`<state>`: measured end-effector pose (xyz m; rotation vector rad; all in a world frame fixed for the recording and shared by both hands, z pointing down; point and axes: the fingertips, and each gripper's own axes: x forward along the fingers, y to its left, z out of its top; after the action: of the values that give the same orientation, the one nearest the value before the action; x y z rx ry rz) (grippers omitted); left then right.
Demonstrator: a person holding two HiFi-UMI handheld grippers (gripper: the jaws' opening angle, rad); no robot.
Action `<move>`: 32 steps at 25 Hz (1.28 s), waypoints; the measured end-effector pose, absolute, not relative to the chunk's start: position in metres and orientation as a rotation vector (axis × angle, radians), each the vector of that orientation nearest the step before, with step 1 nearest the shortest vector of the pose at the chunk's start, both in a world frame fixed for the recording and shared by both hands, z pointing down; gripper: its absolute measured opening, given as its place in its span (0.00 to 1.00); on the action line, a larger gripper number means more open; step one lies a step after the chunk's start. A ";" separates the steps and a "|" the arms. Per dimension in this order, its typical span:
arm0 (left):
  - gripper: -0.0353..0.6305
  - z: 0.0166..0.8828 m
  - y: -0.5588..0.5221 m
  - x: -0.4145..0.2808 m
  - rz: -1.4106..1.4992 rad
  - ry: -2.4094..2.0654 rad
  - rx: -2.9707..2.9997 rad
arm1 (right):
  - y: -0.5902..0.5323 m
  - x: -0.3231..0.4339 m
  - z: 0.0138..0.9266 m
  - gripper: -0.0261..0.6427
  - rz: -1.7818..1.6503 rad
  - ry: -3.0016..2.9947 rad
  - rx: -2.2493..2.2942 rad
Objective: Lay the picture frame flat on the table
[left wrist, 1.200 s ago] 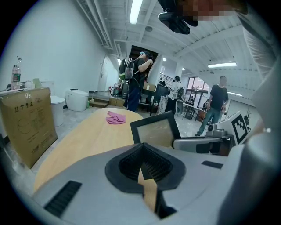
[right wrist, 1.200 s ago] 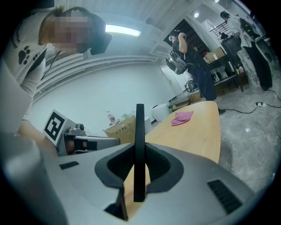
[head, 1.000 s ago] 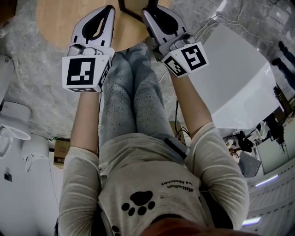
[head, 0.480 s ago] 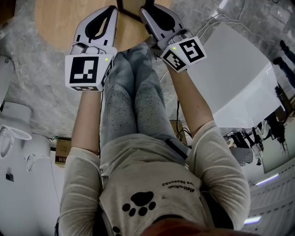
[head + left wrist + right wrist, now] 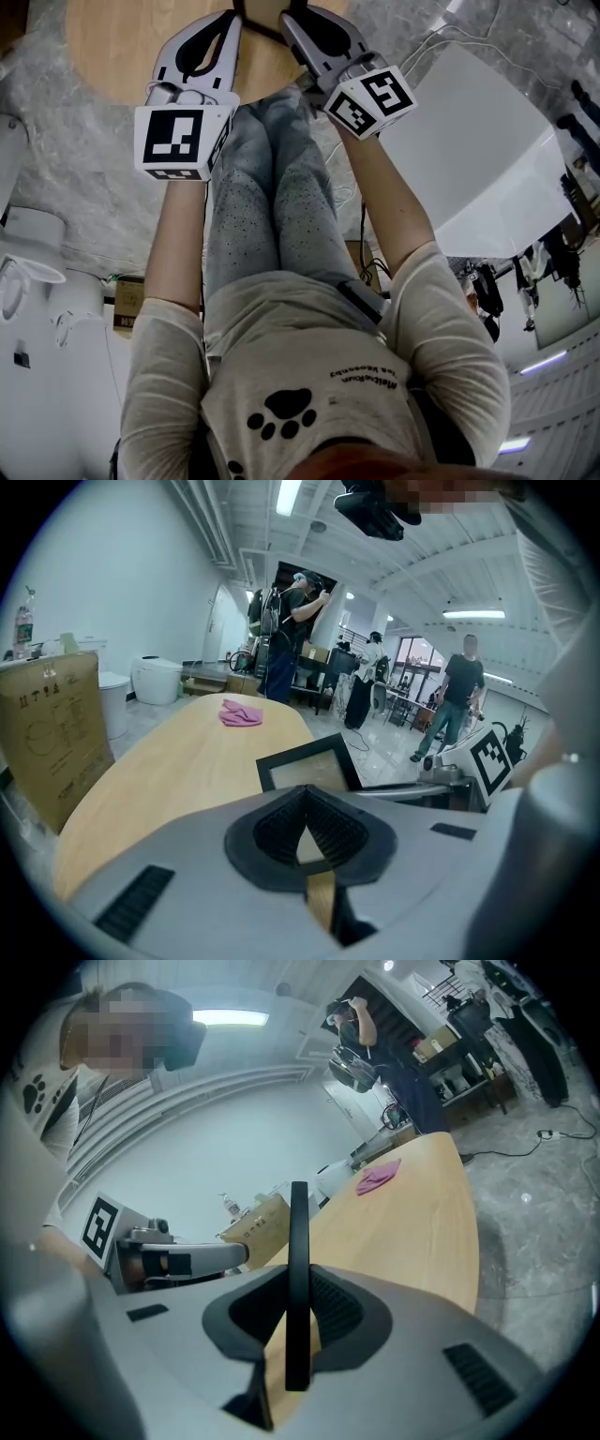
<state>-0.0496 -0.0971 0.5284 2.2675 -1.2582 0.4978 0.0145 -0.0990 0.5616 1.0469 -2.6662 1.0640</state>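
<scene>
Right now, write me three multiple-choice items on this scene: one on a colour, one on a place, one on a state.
1. What colour is the border of the picture frame?
A. black
B. white
C. red

2. Where does the pink cloth lie?
A. on the floor
B. on the picture frame
C. on the far part of the wooden table

3. How do the jaws of the right gripper stand?
A. wide apart and empty
B. closed on the picture frame's edge
C. shut together on nothing

Answers:
1. A, since the left gripper view shows a black border round a pale middle.
2. C, since the cloth rests on the tabletop, well beyond the frame.
3. B, since the right gripper view shows the frame edge-on between the pads.
</scene>
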 end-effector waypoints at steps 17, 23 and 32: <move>0.07 0.541 -0.095 -0.051 0.511 -1.235 2.251 | -0.100 0.013 0.582 0.16 1.267 -2.623 1.034; 0.07 0.543 -0.095 -0.050 0.515 -1.227 2.250 | -0.102 0.016 0.590 0.16 1.379 -2.585 1.044; 0.07 0.546 -0.095 -0.050 0.520 -1.215 2.249 | -0.102 0.016 0.605 0.16 1.485 -2.518 1.045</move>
<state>-0.0495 -0.0949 0.5465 2.2492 -1.2149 0.5200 0.0164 -0.1018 0.6045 1.0450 -2.5183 1.4850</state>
